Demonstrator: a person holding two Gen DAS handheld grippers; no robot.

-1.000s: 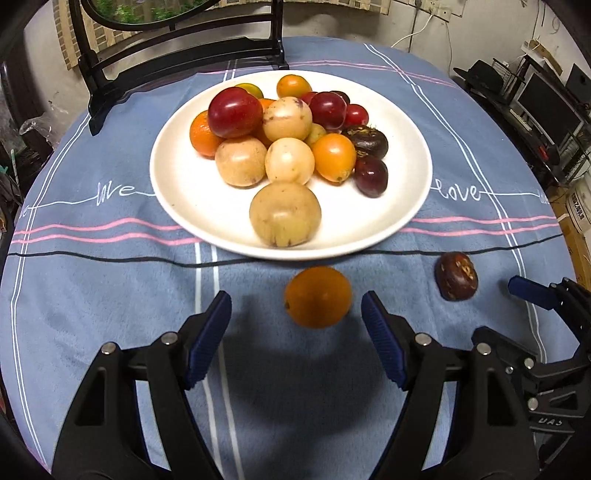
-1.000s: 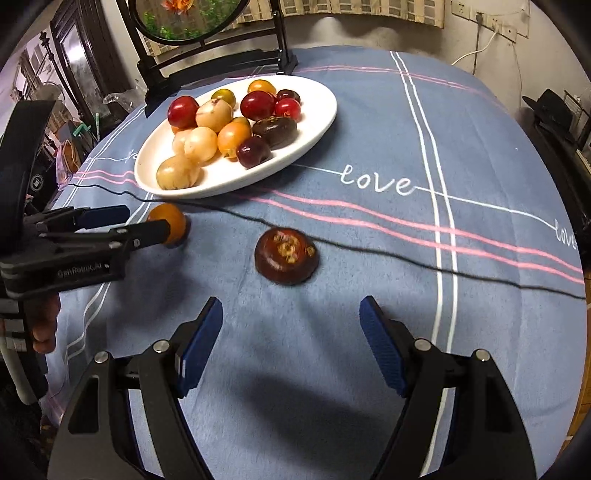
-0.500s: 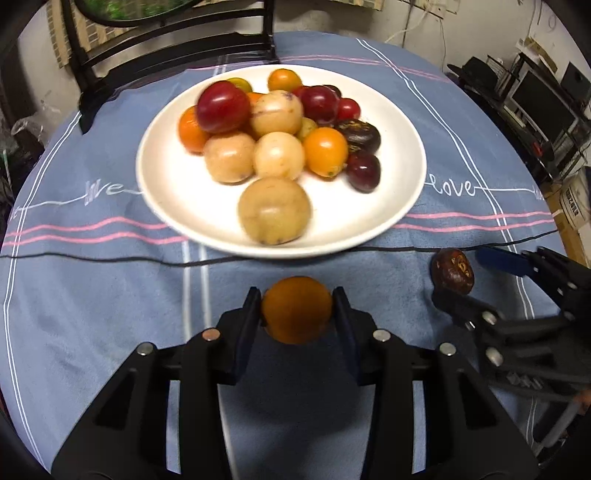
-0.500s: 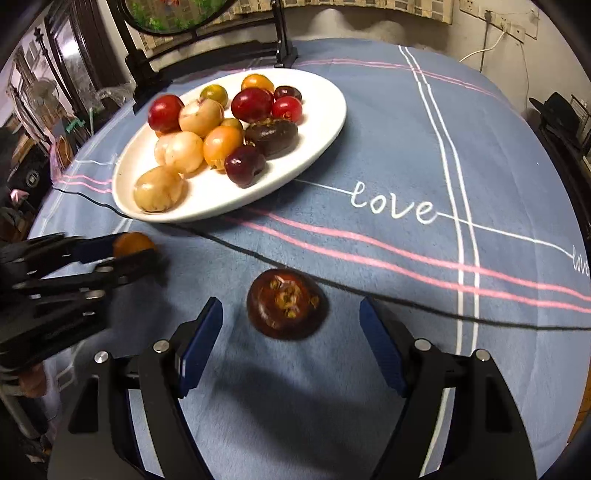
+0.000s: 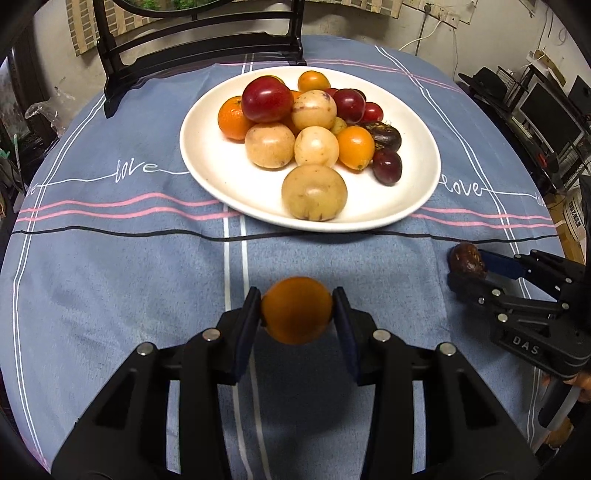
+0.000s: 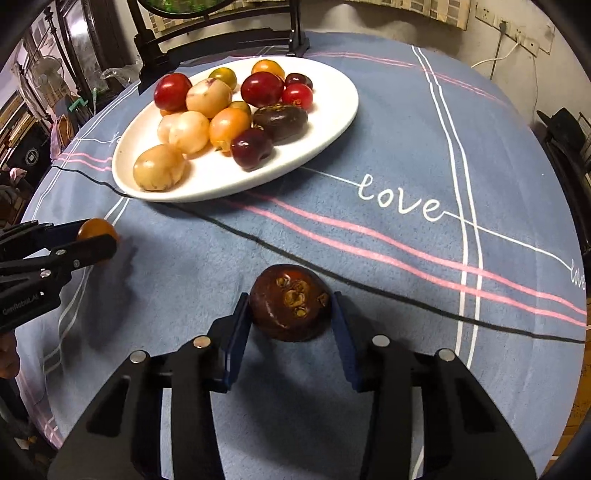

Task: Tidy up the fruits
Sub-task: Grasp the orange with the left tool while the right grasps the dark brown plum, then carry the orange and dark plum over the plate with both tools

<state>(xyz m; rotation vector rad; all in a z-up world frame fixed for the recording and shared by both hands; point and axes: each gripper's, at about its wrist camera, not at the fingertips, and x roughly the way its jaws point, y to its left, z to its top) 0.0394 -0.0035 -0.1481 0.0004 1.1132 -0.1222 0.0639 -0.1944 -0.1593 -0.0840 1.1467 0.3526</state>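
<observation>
Cursive "love" on tablecloth (image 6: 406, 155); "DAS" on right gripper (image 5: 466, 271)

A lived-in home dining room — a round bench under a blue "love" tablecloth (image 5: 110, 277), a dark wooden chair (image 5: 199, 40) drawn up behind, a white plate (image 5: 221, 173) of fruit, wall sockets (image 6: 506, 27) with trailing cords, cluttered shelves (image 5: 546, 110) alongside.

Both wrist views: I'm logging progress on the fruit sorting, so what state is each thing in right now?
Orange fruit: clamped in the left gripper.
Dark brown fruit: on the tablecloth, between the closing jaws of the right gripper, pads touching its sides.
White plate: upright, piled with fruit.
</observation>
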